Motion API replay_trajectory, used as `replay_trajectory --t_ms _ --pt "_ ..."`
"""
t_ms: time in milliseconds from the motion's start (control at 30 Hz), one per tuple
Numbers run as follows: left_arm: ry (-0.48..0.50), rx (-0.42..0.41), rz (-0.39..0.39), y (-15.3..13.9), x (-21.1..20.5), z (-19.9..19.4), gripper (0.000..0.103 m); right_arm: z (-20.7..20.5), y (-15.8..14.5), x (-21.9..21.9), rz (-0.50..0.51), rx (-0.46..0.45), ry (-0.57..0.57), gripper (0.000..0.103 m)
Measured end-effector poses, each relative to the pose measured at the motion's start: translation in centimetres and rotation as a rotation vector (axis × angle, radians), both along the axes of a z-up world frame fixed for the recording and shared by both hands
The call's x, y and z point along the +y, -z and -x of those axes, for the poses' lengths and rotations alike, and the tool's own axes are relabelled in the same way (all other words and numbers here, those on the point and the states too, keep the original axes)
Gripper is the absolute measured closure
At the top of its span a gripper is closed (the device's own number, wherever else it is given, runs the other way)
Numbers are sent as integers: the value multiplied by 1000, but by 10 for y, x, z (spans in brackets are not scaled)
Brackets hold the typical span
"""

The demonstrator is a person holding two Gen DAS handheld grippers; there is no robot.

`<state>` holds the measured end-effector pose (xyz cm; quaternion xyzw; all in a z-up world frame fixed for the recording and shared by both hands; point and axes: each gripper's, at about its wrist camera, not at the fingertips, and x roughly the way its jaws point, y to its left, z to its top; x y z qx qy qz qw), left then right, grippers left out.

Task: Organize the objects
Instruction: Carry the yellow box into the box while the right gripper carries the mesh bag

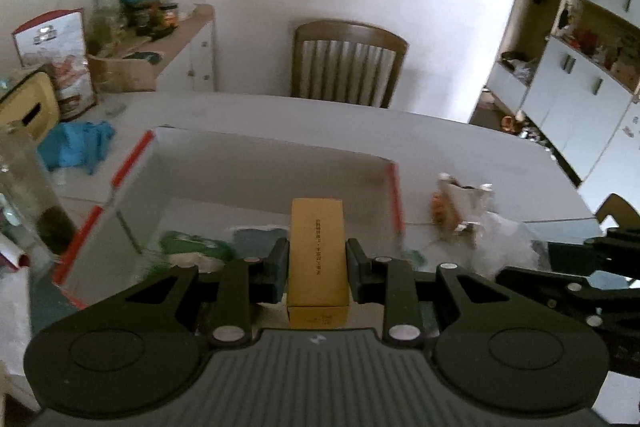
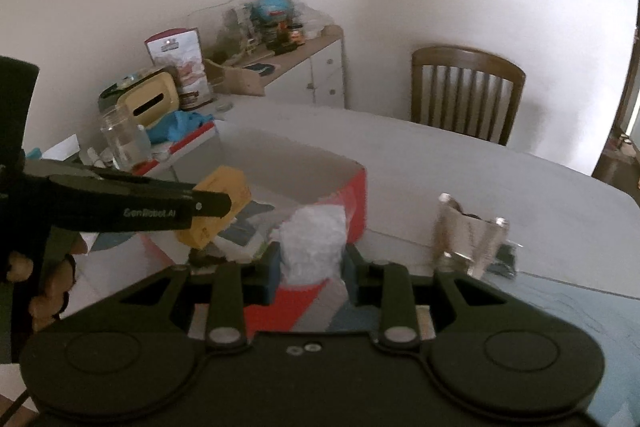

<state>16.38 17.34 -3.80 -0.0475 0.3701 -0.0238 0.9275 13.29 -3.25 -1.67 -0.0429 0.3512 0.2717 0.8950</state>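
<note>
My left gripper [image 1: 318, 263] is shut on a small yellow carton [image 1: 318, 259] with dark print, held over the near part of an open white box with red edges [image 1: 256, 155]. The same carton [image 2: 224, 203] and the left gripper [image 2: 200, 209] show in the right wrist view, above the box [image 2: 352, 195]. My right gripper [image 2: 310, 267] is shut on a crumpled clear plastic bag [image 2: 314, 239] at the box's near right corner. Green and blue packets [image 1: 192, 245] lie inside the box.
A silver foil snack pouch [image 2: 468, 231] stands on the white table [image 2: 480, 171] right of the box. A blue cloth [image 1: 76, 143], a glass jar [image 2: 124, 139] and a yellow tissue holder [image 2: 148, 103] are at the left. A wooden chair [image 1: 348, 63] stands behind.
</note>
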Motion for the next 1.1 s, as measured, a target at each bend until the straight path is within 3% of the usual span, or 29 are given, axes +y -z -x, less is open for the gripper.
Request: replay_trajectory --t_ms 500,800,1100 --pt "-76 35 -74 22 78 -47 74 -22 26 74 58 25 -25 73" --pt "-43 86 -124 51 79 -79 74 -51 52 109 147 19 -18 72" --pt "10 179 -140 75 73 -101 74 -70 77 124 187 73 -12 72"
